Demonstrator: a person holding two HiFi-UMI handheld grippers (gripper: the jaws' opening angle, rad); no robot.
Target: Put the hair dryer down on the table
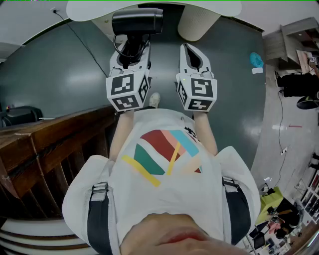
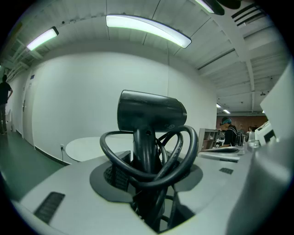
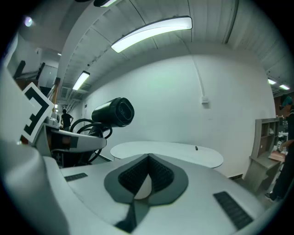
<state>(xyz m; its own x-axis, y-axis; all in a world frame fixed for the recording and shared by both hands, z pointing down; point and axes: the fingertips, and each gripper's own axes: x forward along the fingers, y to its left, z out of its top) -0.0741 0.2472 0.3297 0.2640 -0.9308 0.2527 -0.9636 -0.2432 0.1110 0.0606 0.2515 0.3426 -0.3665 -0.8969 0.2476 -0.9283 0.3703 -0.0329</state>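
A black hair dryer (image 1: 137, 22) stands upright in my left gripper (image 1: 130, 50), which is shut on its handle, with the coiled black cord bunched around the handle between the jaws. In the left gripper view the dryer (image 2: 151, 112) fills the middle, barrel level, above the gripper (image 2: 147, 183). The white round table (image 1: 149, 7) lies ahead, beyond the dryer; it also shows as a pale oval table (image 2: 87, 147) farther off. My right gripper (image 1: 192, 52) is beside the left one, shut with nothing in it (image 3: 148, 160). From there the dryer (image 3: 114, 112) appears at the left.
A dark wooden railing (image 1: 50, 144) runs along my left side. A shelf unit (image 1: 294, 37) and clutter stand at the right, and a teal object (image 1: 256, 60) lies on the grey floor. A thin cable (image 1: 84, 42) crosses the floor. A person (image 2: 227, 131) stands far off.
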